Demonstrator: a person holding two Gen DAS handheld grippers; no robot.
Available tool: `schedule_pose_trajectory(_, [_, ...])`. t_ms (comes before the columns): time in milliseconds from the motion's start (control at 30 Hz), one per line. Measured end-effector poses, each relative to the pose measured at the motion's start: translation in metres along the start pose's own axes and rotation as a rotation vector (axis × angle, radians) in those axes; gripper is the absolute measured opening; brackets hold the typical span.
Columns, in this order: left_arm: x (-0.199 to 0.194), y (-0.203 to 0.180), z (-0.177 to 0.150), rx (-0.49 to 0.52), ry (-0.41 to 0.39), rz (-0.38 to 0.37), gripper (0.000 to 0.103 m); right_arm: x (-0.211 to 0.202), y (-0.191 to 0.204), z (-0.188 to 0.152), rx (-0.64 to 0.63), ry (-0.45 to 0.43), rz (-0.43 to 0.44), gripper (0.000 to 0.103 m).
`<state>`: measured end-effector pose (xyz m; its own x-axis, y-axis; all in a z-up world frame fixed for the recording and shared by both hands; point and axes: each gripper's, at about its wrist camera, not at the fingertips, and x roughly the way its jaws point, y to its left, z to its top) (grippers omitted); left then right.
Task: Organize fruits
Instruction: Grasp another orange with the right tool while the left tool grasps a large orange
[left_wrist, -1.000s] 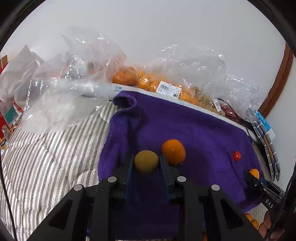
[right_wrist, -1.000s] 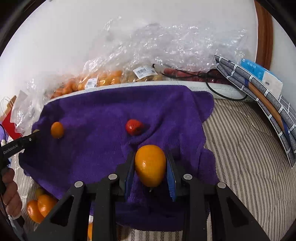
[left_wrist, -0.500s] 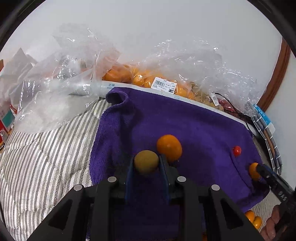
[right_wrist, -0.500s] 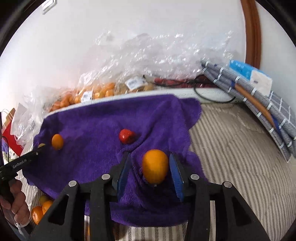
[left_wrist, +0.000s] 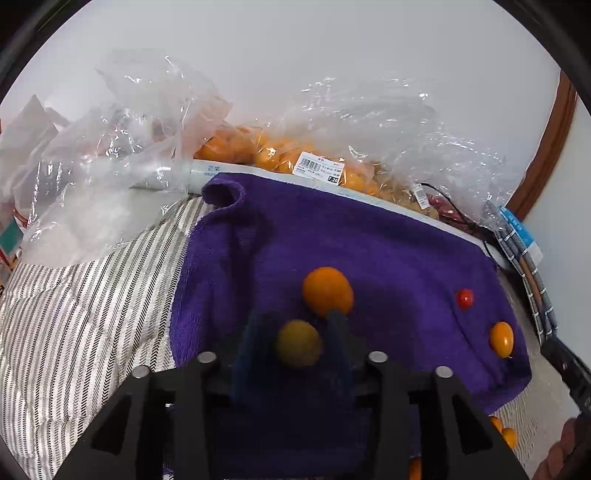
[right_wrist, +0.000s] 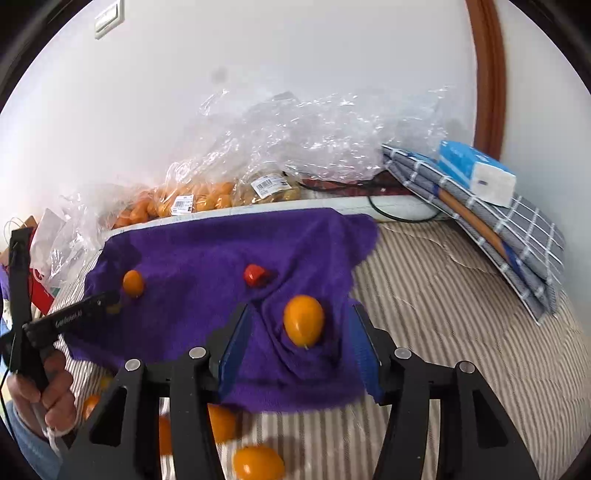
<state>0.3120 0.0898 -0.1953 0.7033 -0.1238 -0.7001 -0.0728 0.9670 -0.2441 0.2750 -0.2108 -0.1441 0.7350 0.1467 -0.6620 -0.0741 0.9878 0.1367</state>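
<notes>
A purple towel (left_wrist: 369, 251) lies on the striped bed; it also shows in the right wrist view (right_wrist: 207, 258). My left gripper (left_wrist: 295, 343) stands open around a yellow-green fruit (left_wrist: 298, 343), its blue pads blurred and apart from it. An orange (left_wrist: 328, 291) lies just beyond it. My right gripper (right_wrist: 301, 332) is open wide, with an orange fruit (right_wrist: 303, 320) lying on the towel between its pads. A small red fruit (right_wrist: 255, 275) and another orange (right_wrist: 133, 283) lie on the towel. The red fruit (left_wrist: 465, 298) also shows in the left wrist view.
Clear plastic bags of oranges (left_wrist: 280, 155) line the wall behind the towel. Several loose oranges (right_wrist: 255, 461) lie on the striped bedding (right_wrist: 461, 314) near the towel's front edge. Folded checked cloth with a blue box (right_wrist: 476, 173) sits at the right.
Both grippers have opened. The right one released the orange onto the towel and drew back. The left one's pads parted from the yellow-green fruit.
</notes>
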Motion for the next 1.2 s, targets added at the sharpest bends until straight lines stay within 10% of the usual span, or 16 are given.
schedule_pose_trajectory(533, [-0.055, 0.008, 0.002, -0.040, -0.193, 0.012, 0.042, -0.014, 0.027, -0.085, -0.127, 0.117, 0.082, 0.045])
schedule_pose_trajectory(1067, [-0.084, -0.022, -0.087, 0.189, 0.070, -0.280, 0.051, -0.027, 0.012, -0.094, -0.078, 0.062, 0.052, 0.035])
schedule_pose_trajectory(1200, [-0.074, -0.030, -0.099, 0.207, 0.083, -0.192, 0.051, -0.033, 0.005, -0.100, -0.065, 0.061, 0.062, 0.035])
